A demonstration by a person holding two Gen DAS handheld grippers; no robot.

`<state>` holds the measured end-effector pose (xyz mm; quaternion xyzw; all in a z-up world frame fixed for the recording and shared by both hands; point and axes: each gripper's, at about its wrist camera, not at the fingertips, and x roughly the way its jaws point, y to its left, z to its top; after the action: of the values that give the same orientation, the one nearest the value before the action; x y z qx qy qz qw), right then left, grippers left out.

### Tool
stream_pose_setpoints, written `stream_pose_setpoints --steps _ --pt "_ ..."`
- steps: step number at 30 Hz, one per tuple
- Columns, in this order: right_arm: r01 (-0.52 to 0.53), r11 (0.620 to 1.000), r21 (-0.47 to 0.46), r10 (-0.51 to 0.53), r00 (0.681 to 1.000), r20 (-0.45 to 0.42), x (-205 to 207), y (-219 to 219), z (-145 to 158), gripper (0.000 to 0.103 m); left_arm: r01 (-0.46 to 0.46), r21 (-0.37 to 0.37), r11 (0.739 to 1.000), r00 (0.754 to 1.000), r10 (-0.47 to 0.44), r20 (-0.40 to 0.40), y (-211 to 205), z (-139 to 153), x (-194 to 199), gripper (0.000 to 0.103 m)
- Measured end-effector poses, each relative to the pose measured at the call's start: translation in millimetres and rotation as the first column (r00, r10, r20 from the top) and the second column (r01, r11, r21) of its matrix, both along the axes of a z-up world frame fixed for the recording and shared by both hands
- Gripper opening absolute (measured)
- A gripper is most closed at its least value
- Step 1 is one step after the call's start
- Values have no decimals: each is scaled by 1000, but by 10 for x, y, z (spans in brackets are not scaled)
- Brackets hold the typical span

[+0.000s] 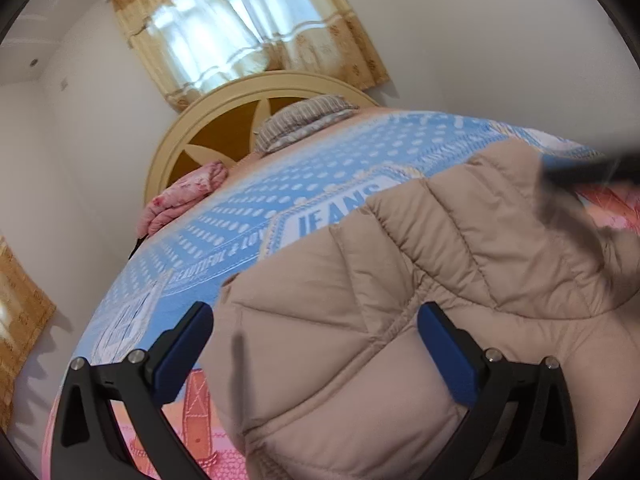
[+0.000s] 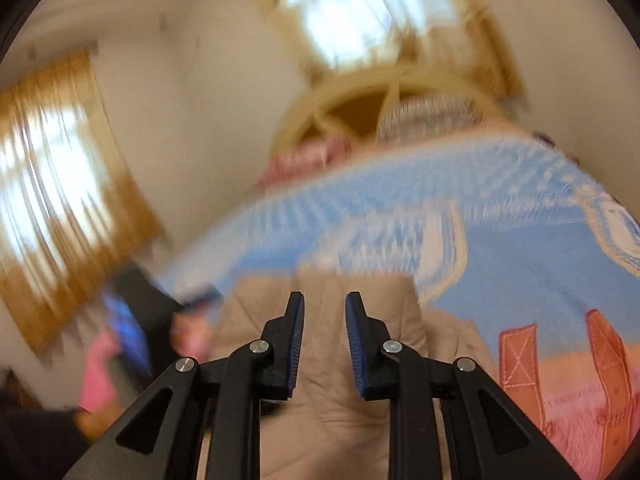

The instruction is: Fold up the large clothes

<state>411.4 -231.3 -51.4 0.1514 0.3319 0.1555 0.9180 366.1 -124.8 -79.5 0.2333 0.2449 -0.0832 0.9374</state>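
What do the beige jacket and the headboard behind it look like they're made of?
The jacket looks like a padded synthetic shell, matte with a slight sheen: stitched quilting lines and puffy panels suggest a down or fibre filling. The headboard appears to be wood or painted board: a smooth cream arched rim around darker brown inset panels. Neither can be confirmed from sight alone.

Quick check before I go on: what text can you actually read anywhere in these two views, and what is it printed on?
"JEANS": on a white badge printed on the blue dotted bedsheet, left wrist view.
"BEAUTIFUL & LOV": along that badge's lower border; the beige quilted puffer jacket covers the rest.
Stitched lettering on the orange strap print, right wrist view: too blurred to read.
The jacket itself shows no label or text.
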Motion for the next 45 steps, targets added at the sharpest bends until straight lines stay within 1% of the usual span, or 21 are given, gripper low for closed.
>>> stream_pose_setpoints --steps 1,2,3,4,5,6,9,12,13,16,20,23,36,45 --pt "10 1000 -24 -12 999 -51 94 7 -149 21 -12 -22 1000 1000 11 -21 25 -16 18 103" --pt "15 1000 -13 -16 998 -67 107 -39 -242 21 -18 -49 999 999 16 -49 64 -35 54 103" --pt "21 999 39 -18 997 -72 67 -126 -346 21 -18 -76 997 997 12 -76 94 -65 85 103" --pt "35 997 73 -30 997 -69 10 -186 -418 19 -16 -88 996 996 8 -87 99 -85 94 103" --pt "42 997 69 -38 997 -68 -103 -225 -462 19 -13 -96 995 996 4 -94 98 -109 106 103" --pt "42 998 46 -39 997 -66 -154 -183 -488 19 -10 -93 996 996 1 -94 87 -134 106 103" --pt "47 999 13 -46 996 -71 -227 -139 -491 19 -18 -101 995 997 10 -75 92 -210 69 103" --pt "48 999 -7 -48 996 -79 -181 -96 -555 19 -29 -138 990 996 18 -83 160 -278 76 103" --pt "48 999 -21 -49 995 -82 -108 -79 -589 19 -34 -152 988 996 21 -90 180 -292 87 103" --pt "51 997 -49 -55 994 -91 -16 -36 -652 19 -38 -173 984 995 21 -101 198 -330 111 103" --pt "54 999 -11 -54 993 -107 1 -81 -744 19 -40 -182 982 995 24 -93 200 -370 102 103" --pt "56 998 0 -56 993 -108 -9 -94 -770 19 -38 -193 980 995 21 -93 210 -395 98 103" --pt "50 999 4 -49 988 -145 75 -86 -840 19 -43 -202 978 994 22 -106 195 -424 110 103" --pt "49 999 5 -48 988 -148 87 -85 -857 19 -44 -209 977 993 21 -112 224 -438 120 103"
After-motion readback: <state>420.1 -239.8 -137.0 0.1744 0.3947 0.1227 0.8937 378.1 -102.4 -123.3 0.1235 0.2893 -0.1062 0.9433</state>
